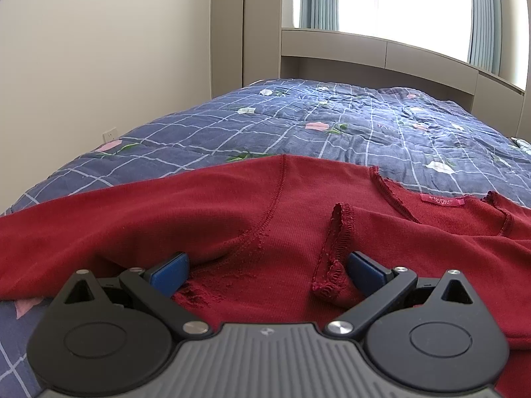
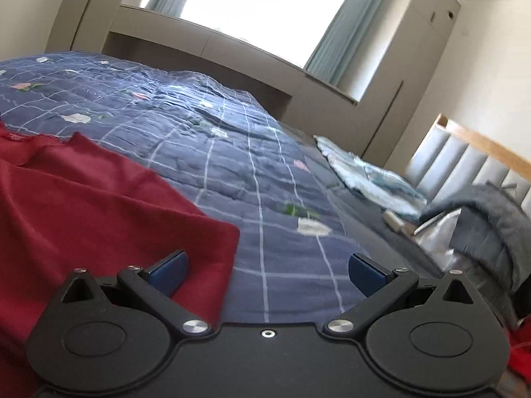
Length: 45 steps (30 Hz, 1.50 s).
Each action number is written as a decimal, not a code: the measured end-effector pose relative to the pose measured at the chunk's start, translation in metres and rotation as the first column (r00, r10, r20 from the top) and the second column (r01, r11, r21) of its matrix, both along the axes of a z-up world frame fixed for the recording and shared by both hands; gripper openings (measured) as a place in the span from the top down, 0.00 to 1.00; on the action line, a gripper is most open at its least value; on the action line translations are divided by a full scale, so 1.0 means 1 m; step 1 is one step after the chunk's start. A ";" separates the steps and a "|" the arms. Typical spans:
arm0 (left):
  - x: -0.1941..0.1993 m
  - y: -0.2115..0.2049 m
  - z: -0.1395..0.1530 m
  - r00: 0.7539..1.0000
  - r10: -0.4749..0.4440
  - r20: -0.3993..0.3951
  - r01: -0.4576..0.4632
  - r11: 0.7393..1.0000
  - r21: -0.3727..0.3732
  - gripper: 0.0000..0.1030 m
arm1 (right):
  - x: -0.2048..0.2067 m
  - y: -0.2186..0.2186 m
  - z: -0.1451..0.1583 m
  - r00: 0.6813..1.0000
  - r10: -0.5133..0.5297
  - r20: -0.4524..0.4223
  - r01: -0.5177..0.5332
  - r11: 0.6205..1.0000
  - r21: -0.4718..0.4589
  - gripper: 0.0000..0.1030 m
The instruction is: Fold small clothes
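Red top lies spread inside out on the quilted bed, barely folded; left gripper and right gripper both gape, grasping nothing.

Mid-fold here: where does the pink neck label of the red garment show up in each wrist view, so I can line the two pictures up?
Left wrist view: the pink label sits right of centre, at the garment's neckline, beyond the open fingers.
Right wrist view: the same label is at the far left edge, small and blurred.
Shared landmark: the blue checked quilt under the red garment.
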<state>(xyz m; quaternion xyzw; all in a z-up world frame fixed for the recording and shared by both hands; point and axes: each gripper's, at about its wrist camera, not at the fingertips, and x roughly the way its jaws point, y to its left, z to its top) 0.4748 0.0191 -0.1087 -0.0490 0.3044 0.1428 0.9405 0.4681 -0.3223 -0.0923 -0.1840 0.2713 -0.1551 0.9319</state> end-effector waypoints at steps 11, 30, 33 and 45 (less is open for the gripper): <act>-0.001 0.000 0.000 1.000 -0.001 0.003 0.001 1.000 -0.005 0.00 | 0.005 0.004 0.016 0.999 -0.001 -0.051 0.000 1.000 -0.007 0.01; -0.028 0.033 0.039 0.999 0.005 -0.032 -0.009 0.994 -0.108 0.00 | -0.085 0.135 0.039 0.923 0.383 -0.038 -0.368 0.907 0.204 0.01; -0.052 0.057 0.058 0.999 0.038 -0.028 -0.041 0.991 -0.124 0.00 | -0.097 0.144 0.026 0.913 0.405 -0.039 -0.396 0.906 0.147 0.01; -0.171 0.207 0.065 0.916 0.386 -0.105 -0.396 0.913 -0.101 0.00 | -0.102 0.139 0.007 0.909 0.411 -0.069 -0.396 0.903 0.169 0.01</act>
